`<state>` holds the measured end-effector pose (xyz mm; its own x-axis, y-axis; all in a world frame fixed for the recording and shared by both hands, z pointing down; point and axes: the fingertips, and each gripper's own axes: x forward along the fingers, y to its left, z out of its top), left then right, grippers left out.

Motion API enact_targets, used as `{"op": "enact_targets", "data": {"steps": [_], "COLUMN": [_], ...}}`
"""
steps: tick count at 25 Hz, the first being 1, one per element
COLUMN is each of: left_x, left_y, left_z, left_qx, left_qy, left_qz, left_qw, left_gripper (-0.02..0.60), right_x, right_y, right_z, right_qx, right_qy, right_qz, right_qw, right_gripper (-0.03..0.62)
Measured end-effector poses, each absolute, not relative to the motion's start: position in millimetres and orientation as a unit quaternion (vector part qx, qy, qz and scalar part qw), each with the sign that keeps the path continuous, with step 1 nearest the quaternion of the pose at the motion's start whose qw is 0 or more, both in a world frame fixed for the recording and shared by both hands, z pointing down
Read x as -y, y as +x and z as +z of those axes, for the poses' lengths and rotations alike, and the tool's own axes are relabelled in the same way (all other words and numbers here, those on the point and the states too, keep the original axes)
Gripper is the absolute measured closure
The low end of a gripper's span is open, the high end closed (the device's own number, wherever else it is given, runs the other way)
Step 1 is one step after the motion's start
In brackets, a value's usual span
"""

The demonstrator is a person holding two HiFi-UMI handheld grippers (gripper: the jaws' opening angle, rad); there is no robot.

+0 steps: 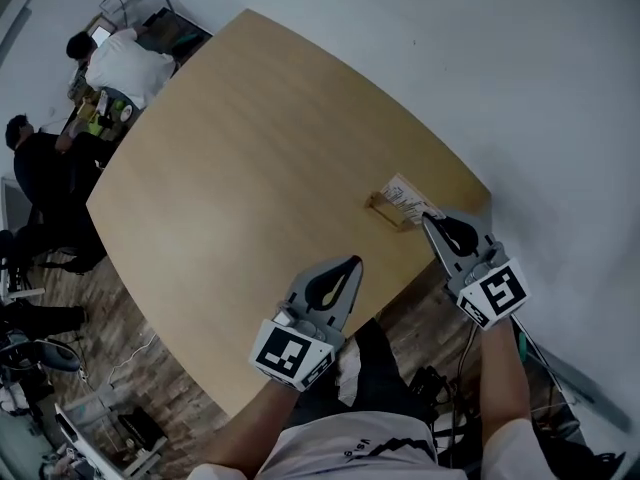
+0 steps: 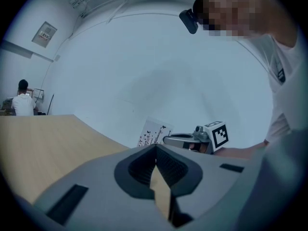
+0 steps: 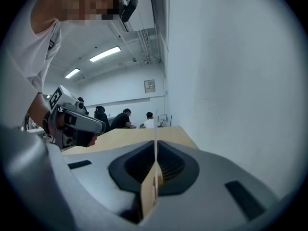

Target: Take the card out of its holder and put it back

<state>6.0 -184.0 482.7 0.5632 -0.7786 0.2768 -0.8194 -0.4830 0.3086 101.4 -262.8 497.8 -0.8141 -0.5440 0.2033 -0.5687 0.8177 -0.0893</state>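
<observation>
Grey left gripper (image 1: pixel 350 264) and right gripper (image 1: pixel 430 220), black-lined jaws, each bearing a black-and-white marker cube (image 1: pixel 290 353) (white T-shirt (image 1: pixel 340 455) at six o'clock).

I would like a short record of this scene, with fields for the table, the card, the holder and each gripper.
table: light wood, rounded corners
card: white, printed, upright at the holder; whether it sits in the slot cannot be told
holder: small wooden block near the table's edge
right gripper: fingers shut on the card's edge
left gripper: fingers together, nothing between them, apart from the card
</observation>
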Motion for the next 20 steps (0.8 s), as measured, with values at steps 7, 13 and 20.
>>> {"op": "enact_targets", "data": {"steps": [7, 13, 20], "left_x": [201.0, 206.7, 204.0], "left_y": [-6.9, -8.7, -8.0], "left_z": [518.3, 525.2, 532.2], "left_qx": [0.478, 0.483, 0.483], "left_qy": [0.845, 0.84, 0.838], "left_qz": [0.064, 0.064, 0.073], "left_qw": [0.232, 0.238, 0.244], "left_gripper": [0.569, 0.569, 0.569], "right_x": [278.7, 277.4, 277.0], "right_y": [79.0, 72.4, 75.2], "right_z": [548.6, 568.8, 581.9], "right_qx": [0.954, 0.954, 0.951], "right_qy": [0.265, 0.254, 0.258], "right_qz": [0.1, 0.117, 0.13], "right_qw": [0.093, 0.103, 0.11], "right_gripper": [0.569, 0.569, 0.569]}}
